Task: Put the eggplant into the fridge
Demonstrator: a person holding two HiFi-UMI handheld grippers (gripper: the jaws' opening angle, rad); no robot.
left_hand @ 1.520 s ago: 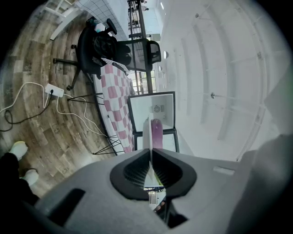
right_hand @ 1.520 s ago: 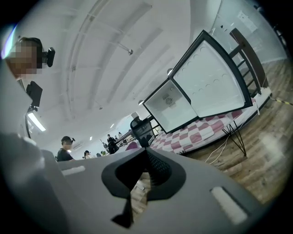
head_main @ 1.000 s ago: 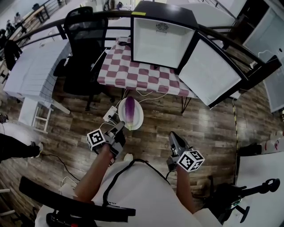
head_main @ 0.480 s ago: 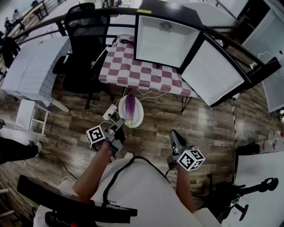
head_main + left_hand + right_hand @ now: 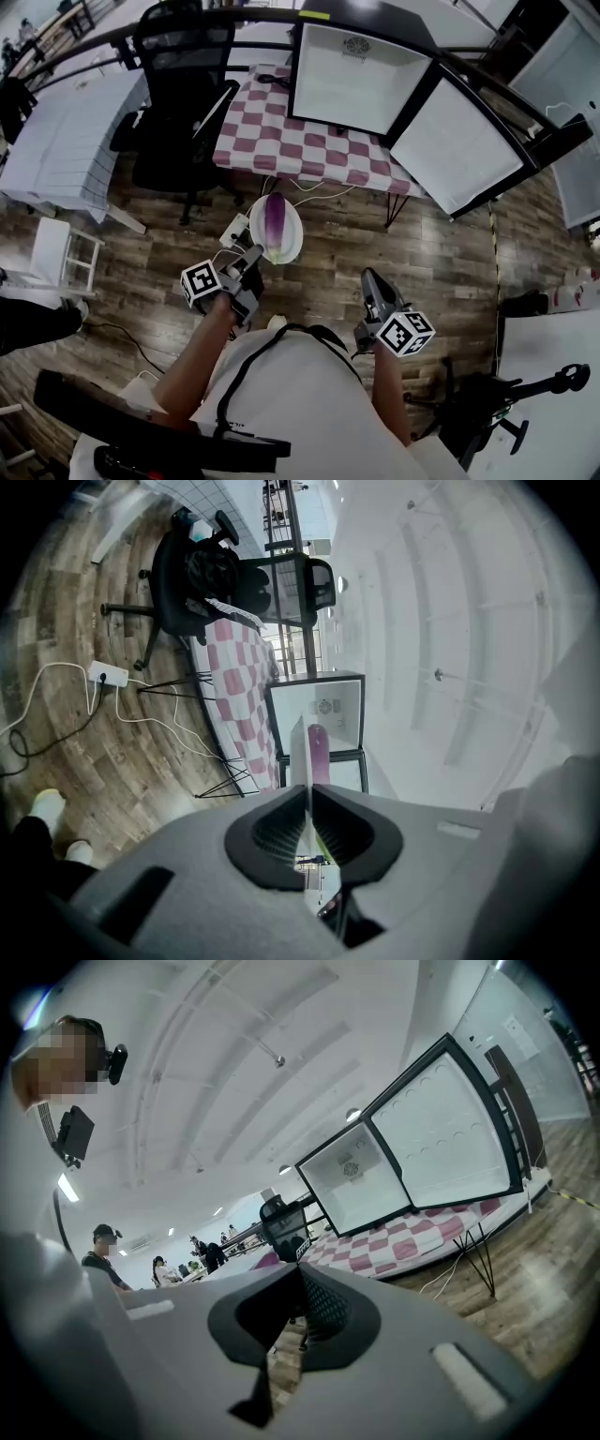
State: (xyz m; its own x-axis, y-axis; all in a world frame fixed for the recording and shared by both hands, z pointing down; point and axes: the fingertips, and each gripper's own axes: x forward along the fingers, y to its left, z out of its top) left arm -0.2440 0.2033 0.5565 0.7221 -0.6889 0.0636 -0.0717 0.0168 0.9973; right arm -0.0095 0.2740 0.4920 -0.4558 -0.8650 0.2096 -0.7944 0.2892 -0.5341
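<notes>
Jaws of the left gripper (image 5: 251,256) pinch the rim of the white plate (image 5: 293,240), with the eggplant (image 5: 274,217) lying on it above the floor. The right gripper (image 5: 371,280) has its jaws closed and empty. Ahead, the fridge (image 5: 364,70) gapes open on the checkered desk (image 5: 281,141). Looks like mid-carry, placing not yet done.

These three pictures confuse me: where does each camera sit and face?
Head view: on the person's head, facing steeply down at fridge and plate with eggplant; shows arms, left gripper, right gripper.
Left gripper view: on that gripper, facing the fridge; its fingers, shut on the plate, show.
Right gripper view: on that gripper, facing the fridge; shut empty fingers and the person's head show.
Shared: all show the open fridge.
</notes>
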